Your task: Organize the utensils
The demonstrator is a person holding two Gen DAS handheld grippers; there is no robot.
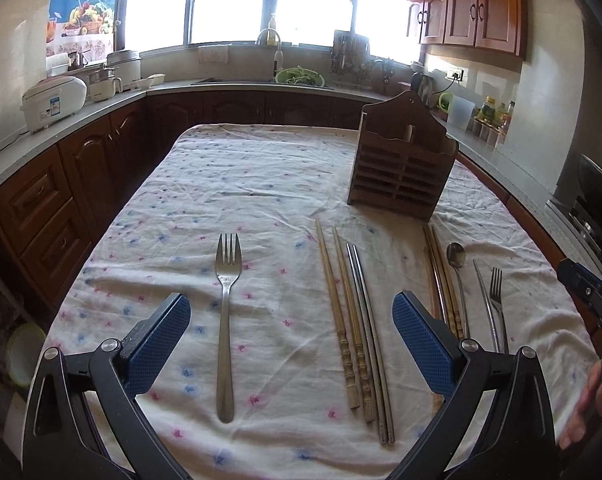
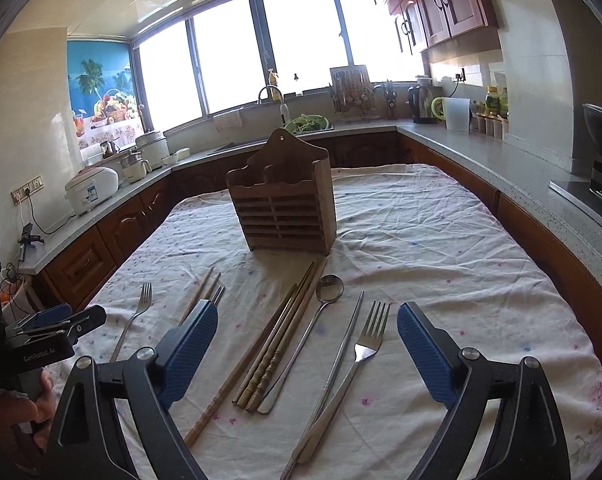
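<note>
Left wrist: steel fork (image 1: 226, 320) lies flat between open, blue-padded claw (image 1: 291, 344).

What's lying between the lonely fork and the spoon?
In the left wrist view, between the fork and the spoon lie wooden chopsticks, metal chopsticks and darker chopsticks.

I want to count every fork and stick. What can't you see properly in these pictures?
- Inside the wooden holder: both views show only its slatted front and top edge, so its contents are hidden.
- Wooden chopsticks by the spoon: left view, lower ends hidden behind the left tool.
- Steel chopsticks: right view, mostly hidden behind the right tool.
</note>
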